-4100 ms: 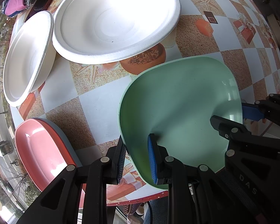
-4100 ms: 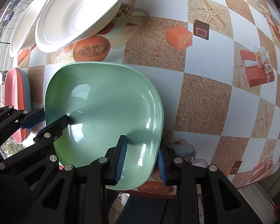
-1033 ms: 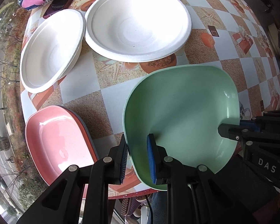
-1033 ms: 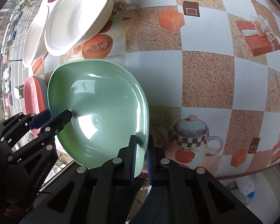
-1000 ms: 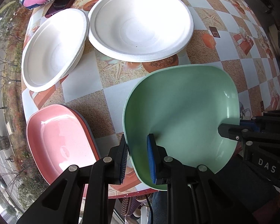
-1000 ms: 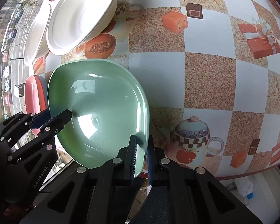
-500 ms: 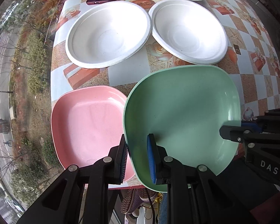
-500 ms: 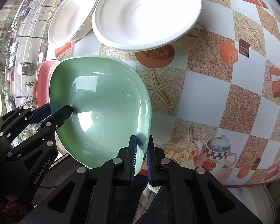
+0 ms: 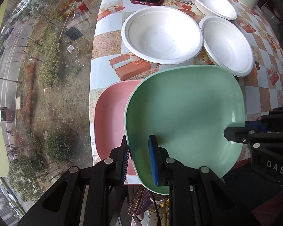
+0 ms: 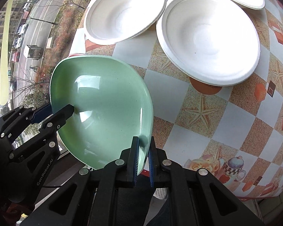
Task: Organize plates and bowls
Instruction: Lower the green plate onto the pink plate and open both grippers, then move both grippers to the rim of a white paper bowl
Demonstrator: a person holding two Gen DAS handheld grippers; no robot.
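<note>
Left wrist view: the left hand-held gripper [image 9: 138, 157], pointing straight down, clamps the near-left rim of the green plate [image 9: 184, 113], held above the pink plate [image 9: 111, 116] at the desk [image 9: 254, 92] edge.

Right wrist view: the right hand-held gripper [image 10: 143, 155], steeply downward, pinches the green plate's near-right rim; white bowls [image 10: 207, 37] lie beyond.

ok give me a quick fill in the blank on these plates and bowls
1. Both grippers are shut on the rim of the ____ plate.
2. The plate partly hidden under it is ____.
3. The white bowls in the left wrist view number ____.
4. The left gripper and right gripper hold ____ plate.

Missing: green; pink; three; the same
</note>
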